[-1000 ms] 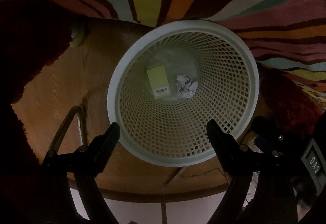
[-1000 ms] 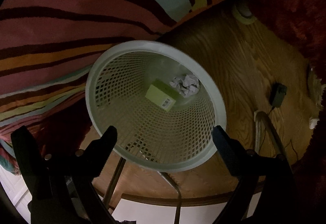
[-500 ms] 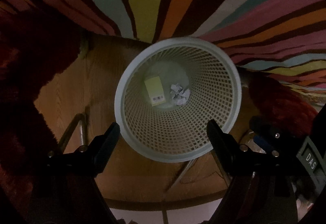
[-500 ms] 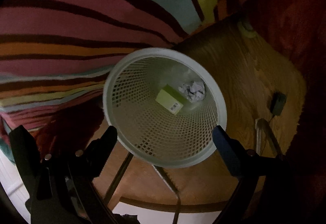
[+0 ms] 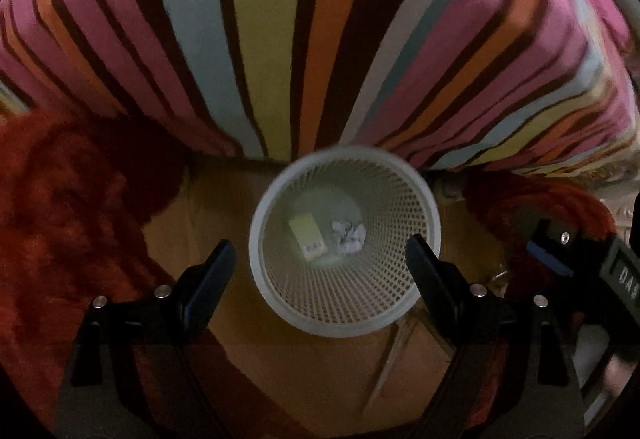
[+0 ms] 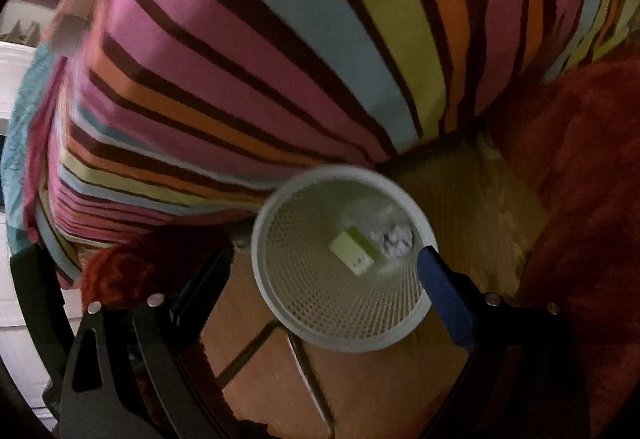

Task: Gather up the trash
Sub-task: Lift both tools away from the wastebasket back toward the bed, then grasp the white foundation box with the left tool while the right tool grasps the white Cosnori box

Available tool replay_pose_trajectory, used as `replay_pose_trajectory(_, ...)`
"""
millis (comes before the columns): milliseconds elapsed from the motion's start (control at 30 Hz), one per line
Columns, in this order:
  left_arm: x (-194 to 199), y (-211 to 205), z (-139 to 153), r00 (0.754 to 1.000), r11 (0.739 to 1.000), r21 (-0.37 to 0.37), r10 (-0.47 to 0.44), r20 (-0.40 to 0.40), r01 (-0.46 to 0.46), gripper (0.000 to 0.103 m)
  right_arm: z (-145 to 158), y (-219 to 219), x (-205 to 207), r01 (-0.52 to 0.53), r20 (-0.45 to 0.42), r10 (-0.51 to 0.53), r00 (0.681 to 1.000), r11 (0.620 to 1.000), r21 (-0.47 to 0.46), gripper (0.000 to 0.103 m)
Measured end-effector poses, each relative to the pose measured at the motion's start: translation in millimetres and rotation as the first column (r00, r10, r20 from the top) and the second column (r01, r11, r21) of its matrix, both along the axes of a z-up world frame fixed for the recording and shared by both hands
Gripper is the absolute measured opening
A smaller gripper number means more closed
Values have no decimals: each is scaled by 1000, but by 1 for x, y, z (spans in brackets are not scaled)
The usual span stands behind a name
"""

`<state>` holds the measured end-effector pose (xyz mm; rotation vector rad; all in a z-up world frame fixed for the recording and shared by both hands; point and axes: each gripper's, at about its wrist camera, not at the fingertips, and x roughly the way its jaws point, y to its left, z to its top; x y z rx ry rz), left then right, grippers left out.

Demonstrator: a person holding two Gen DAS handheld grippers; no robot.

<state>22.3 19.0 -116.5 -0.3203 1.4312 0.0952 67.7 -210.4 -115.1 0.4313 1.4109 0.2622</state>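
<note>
Below, the white plastic mesh wastebasket stands on the wooden floor; inside lie a yellow-green cardboard box and, at its 3 o'clock, a crumpled white paper ball; the left hand-held gripper and the right hand-held gripper are both wide open, holding nothing; a striped bedcover lies at 12 o'clock.

Bedroom: striped bedspread, shaggy rug

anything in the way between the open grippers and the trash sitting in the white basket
Nothing visible. The white mesh basket has no lid, and the yellow-green box and crumpled paper lie in plain sight on its bottom. The left gripper and right gripper hang open and empty above it.
</note>
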Motion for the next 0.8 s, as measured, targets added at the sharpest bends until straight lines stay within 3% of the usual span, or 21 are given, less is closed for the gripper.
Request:
replay_pose_trajectory(200, 4, 2, 46, 983, 998, 60, -30, 182, 20, 85, 45, -8, 3, 24, 201, -24, 979, 1000, 3, 90)
replay_pose_trajectory(367, 9, 0, 85, 940, 993, 118, -59, 336, 20, 84, 82, -9, 8, 42, 370, -28, 929, 999, -29, 90)
replay_pose_trajectory(500, 22, -4, 102, 915, 986, 167, -92, 392, 28, 85, 101, -3, 18, 49, 467, -5, 884, 995, -83, 90)
replay_pose_trajectory(667, 46, 1, 112, 907, 997, 78, -42, 418, 11, 84, 110, 5, 27, 38, 520, 33, 853, 991, -125, 90)
replay_pose_trajectory(800, 59, -2, 123, 892, 997, 80, -45, 450, 10, 85, 113, 10, 35, 28, 539, 58, 841, 988, -150, 90)
